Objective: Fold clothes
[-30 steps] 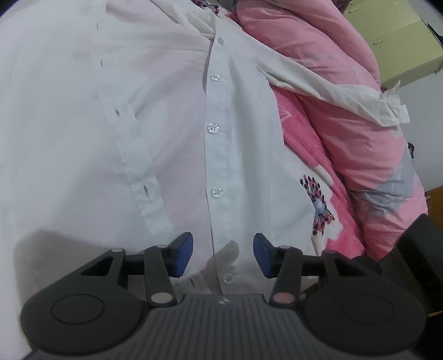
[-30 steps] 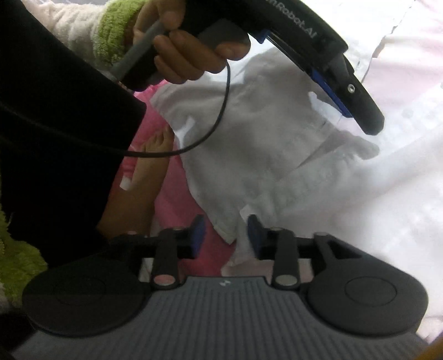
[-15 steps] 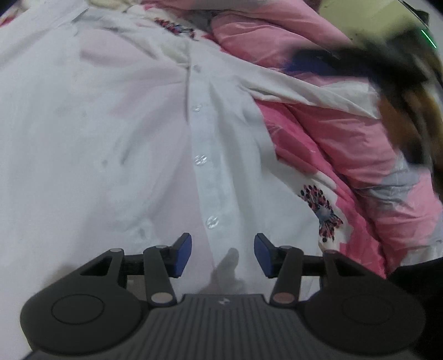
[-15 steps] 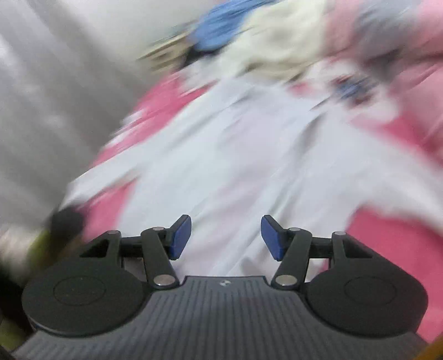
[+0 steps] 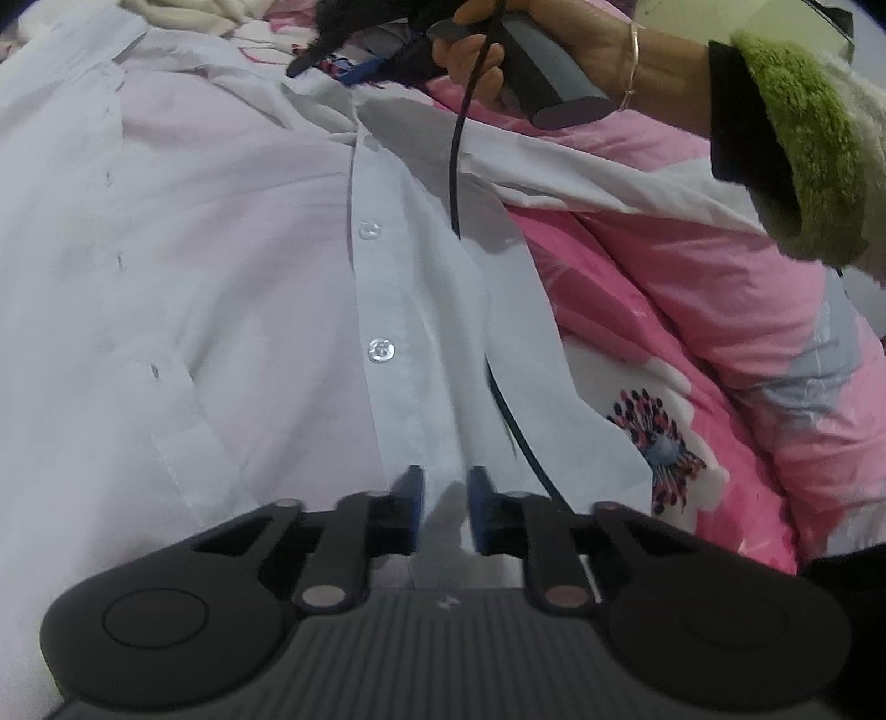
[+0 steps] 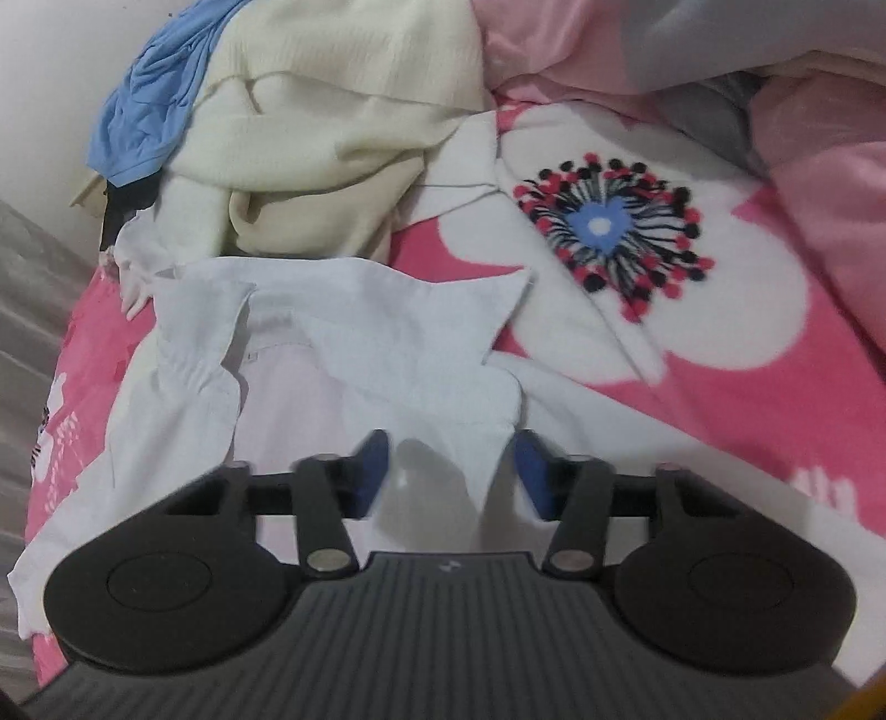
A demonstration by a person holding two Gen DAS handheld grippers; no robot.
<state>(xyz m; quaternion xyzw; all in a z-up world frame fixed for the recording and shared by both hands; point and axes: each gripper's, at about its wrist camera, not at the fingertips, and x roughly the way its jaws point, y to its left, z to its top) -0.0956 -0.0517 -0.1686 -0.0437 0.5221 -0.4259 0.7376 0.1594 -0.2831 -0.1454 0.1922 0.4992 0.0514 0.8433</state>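
A white button-up shirt (image 5: 232, 266) lies spread open on the bed, its button placket (image 5: 387, 310) running toward my left gripper (image 5: 446, 498). The left jaws have narrowed around a raised fold of the shirt's front edge. The right wrist view shows the shirt's collar (image 6: 387, 310), and my right gripper (image 6: 451, 471) hovers right over it, open, with collar cloth lying between its blue pads (image 6: 368, 468). A hand (image 5: 554, 50) holding the right gripper's handle shows at the top of the left wrist view, its black cable (image 5: 459, 155) hanging over the shirt.
The pink flowered bedcover (image 5: 720, 343) lies to the right of the shirt. Beyond the collar sits a pile with a cream garment (image 6: 332, 127) and a blue one (image 6: 149, 94). A green fluffy sleeve cuff (image 5: 797, 149) is at the upper right. A grey wall borders the bed's left edge.
The left jaws have closed in on the shirt's front edge. The right gripper swung from the shirt's hem up to the collar and stays open.
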